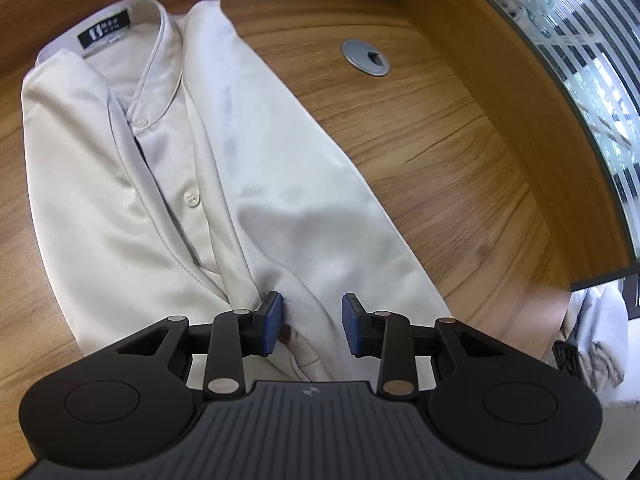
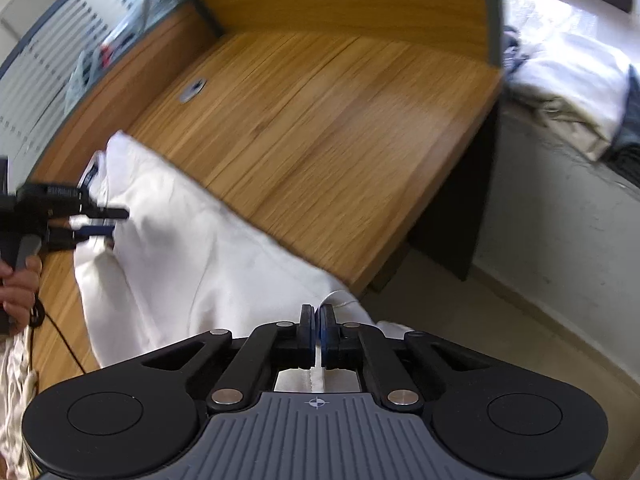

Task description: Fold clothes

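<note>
A cream button-up shirt [image 1: 120, 184] lies face up on the wooden desk [image 1: 420, 152], its collar with a black label [image 1: 105, 33] at the far end and both sides folded inward. My left gripper [image 1: 312, 304] hovers over the shirt's lower middle, blue pads [image 1: 272, 320] apart, nothing pinched between them. In the right wrist view the shirt [image 2: 192, 248] runs toward the desk's near edge, where my right gripper [image 2: 318, 312] is shut on a thin edge of its fabric. At the left a hand [image 2: 16, 284] holds the left gripper [image 2: 116, 222] over the shirt.
A round grey cable grommet [image 1: 365, 57] sits in the desk beyond the shirt. A wooden partition [image 1: 500, 80] borders the far side, with a window behind it. Piled clothes [image 2: 568, 80] lie off the desk to the right. A black cable [image 2: 60, 332] trails by the hand.
</note>
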Demonstrator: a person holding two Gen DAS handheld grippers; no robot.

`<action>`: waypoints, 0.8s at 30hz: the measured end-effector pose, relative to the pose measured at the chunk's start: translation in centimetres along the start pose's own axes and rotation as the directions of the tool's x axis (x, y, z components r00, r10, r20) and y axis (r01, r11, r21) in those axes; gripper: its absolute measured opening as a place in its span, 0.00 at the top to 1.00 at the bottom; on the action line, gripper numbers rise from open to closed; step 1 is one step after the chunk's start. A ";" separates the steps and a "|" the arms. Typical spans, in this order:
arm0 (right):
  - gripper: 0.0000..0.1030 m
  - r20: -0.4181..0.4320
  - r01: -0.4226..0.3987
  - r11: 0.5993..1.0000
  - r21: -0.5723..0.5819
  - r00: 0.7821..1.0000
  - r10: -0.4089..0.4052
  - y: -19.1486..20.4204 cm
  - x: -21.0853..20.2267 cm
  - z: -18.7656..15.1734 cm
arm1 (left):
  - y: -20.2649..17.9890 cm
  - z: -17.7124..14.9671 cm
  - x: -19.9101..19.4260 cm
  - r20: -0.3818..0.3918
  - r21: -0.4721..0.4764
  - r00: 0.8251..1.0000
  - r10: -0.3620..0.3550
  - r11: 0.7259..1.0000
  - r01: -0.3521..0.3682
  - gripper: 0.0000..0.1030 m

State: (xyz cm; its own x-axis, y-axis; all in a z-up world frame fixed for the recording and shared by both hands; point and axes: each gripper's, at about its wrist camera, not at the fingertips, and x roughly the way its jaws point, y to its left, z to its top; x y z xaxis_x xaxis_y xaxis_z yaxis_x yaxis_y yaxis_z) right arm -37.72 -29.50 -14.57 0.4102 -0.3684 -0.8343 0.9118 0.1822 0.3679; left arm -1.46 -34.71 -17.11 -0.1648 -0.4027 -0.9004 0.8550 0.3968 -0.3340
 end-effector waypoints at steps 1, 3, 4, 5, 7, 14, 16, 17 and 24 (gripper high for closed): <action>0.96 0.012 0.008 1.000 0.018 1.000 -0.008 -0.4 -0.4 -0.1 | 0.1 0.0 0.1 -0.002 -0.011 1.000 -0.001 1.000 0.001 0.64; 0.96 0.028 0.030 0.998 0.059 0.999 -0.031 -1.4 -1.3 -0.5 | 0.2 0.1 0.2 -0.005 -0.018 1.000 0.002 1.000 -0.002 0.65; 0.96 0.035 0.040 0.996 0.079 0.998 -0.043 -2.0 -1.7 -0.8 | 0.1 0.2 0.3 -0.005 -0.018 1.000 0.003 1.000 -0.003 0.65; 0.96 0.036 0.051 0.994 0.101 0.998 -0.055 -2.4 -2.1 -1.1 | 0.0 0.2 0.4 -0.005 -0.014 1.000 0.006 1.000 -0.006 0.65; 0.96 0.032 0.069 0.987 0.145 0.997 -0.074 -3.6 -2.8 -2.0 | -0.1 0.2 0.5 -0.006 -0.007 1.000 0.011 1.000 -0.011 0.65; 0.98 0.022 0.037 0.948 0.316 0.999 -0.046 -6.4 -4.5 -4.9 | -0.3 0.0 0.9 -0.015 -0.005 1.000 0.007 1.000 -0.007 0.65; 0.98 0.008 0.074 0.940 0.332 0.997 -0.081 -6.8 -4.3 -5.2 | -0.4 -0.1 0.9 -0.008 0.012 1.000 0.012 1.000 -0.012 0.65; 0.98 0.002 0.084 0.929 0.359 0.996 -0.091 -7.3 -4.2 -5.6 | -0.5 -0.1 0.9 -0.005 0.018 1.000 0.014 1.000 -0.014 0.65; 0.96 -0.009 0.170 0.930 0.326 0.984 -0.177 -8.3 -5.1 -6.1 | -0.9 -1.0 -0.5 0.043 0.036 0.999 0.010 0.999 -0.011 0.50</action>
State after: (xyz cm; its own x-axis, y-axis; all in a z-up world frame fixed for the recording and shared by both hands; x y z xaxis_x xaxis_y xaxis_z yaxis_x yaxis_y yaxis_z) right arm -47.46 -23.57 -15.84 0.2422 -0.3869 -0.8898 0.9232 -0.1903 0.3340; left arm -2.63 -34.05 -16.66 -0.1351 -0.4337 -0.8909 0.8740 0.3714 -0.3133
